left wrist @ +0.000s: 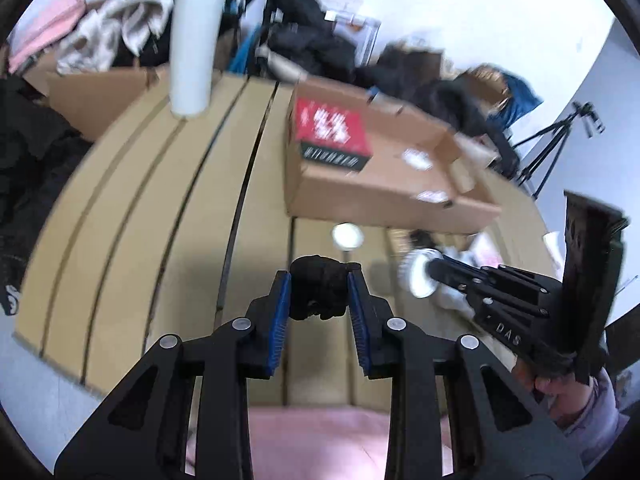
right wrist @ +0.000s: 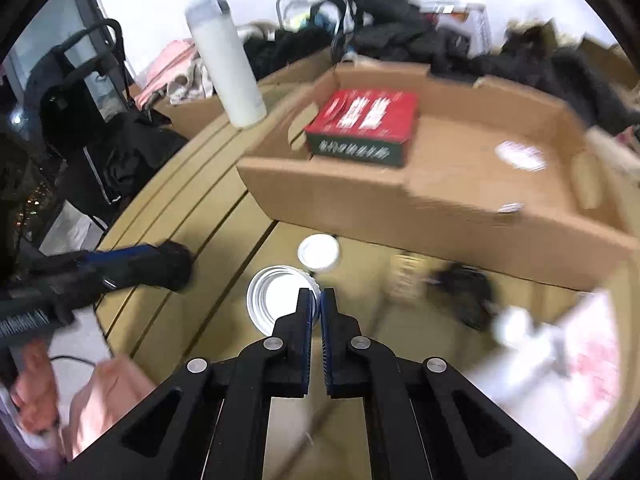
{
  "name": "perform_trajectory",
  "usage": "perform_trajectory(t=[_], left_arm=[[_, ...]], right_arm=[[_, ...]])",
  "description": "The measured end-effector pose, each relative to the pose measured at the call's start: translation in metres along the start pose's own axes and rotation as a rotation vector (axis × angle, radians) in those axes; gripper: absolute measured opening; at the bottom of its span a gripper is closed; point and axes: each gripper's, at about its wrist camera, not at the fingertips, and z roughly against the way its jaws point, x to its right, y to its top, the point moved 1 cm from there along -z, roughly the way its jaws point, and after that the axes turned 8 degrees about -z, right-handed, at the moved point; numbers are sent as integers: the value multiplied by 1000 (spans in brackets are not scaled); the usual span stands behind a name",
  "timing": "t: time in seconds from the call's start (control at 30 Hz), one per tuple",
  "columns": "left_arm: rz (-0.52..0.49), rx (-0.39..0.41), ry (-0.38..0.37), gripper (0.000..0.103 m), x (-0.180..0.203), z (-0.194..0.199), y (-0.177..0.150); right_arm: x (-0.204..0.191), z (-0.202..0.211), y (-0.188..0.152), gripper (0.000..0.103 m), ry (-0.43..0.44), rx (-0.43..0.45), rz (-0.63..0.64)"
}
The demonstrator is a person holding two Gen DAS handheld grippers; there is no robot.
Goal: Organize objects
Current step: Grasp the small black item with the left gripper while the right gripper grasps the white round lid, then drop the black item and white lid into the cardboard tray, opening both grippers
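The left gripper (left wrist: 319, 280) was clamped on a black bundle (left wrist: 318, 294), soft-looking and too blurred to identify, its blue pads (left wrist: 280, 312) pressing both sides. The right gripper (right wrist: 316, 300) had its jaws nearly together, pinching the rim of a white jar lid (right wrist: 276, 294). A smaller white cap (right wrist: 319, 253) lay just beyond those fingertips. Farther ahead stood the cardboard box (right wrist: 360, 200), holding a red carton (right wrist: 366, 122) whose white print was unreadable. "DAS" showed on the right gripper's body in the left view.
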Motion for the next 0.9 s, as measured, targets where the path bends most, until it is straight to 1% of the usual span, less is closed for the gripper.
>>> perform_trajectory(t=[0.03,0.1,0.13,0.17,0.27,0.33,0.4,0.47,0.53,0.6,0.63,0.67,0.7,0.77,0.83,0.9], left_arm=[[0,18,8,25,8,14,-5],[-2,9,36,25,29,42,-21],[-4,14,32,25,40,54,-29],[-8,36,11,25,53,69,-38],[-38,73,-11,25,82,93,-50],[-67,90,-19,25,94,102,-50],[-86,101,-22,25,102,105,-46],[-90,104,-29,25,105,103,-37],[-103,114,-39,25,105,101,-25],[-119,121,-57,25,102,90,0],[-111,114,-52,25,98,81,14],[-101,82,-25,25,91,62,36],[-103,48,-8,25,86,46,49],[-77,-27,23,25,69,7,83],[-62,-81,35,25,55,-25,107],[-23,-154,48,25,35,-65,128]], right_arm=[[3,17,-4,5,-16,22,9],[12,52,-16,5,-52,48,12],[15,70,-25,5,-62,58,11],[19,89,-34,5,-72,73,5],[28,133,-56,5,-80,114,-18],[35,153,-67,5,-82,131,-53],[40,159,-69,5,-73,134,-72],[42,165,-68,5,-69,142,-78],[44,170,-61,5,-45,152,-83],[46,167,-43,5,-6,154,-79],[46,161,-29,5,6,151,-65],[46,153,-16,5,-2,145,-52],[45,143,0,5,-11,134,-38],[43,115,38,5,33,97,-36],[43,83,70,5,65,34,-46],[44,45,98,5,83,-28,-51]])
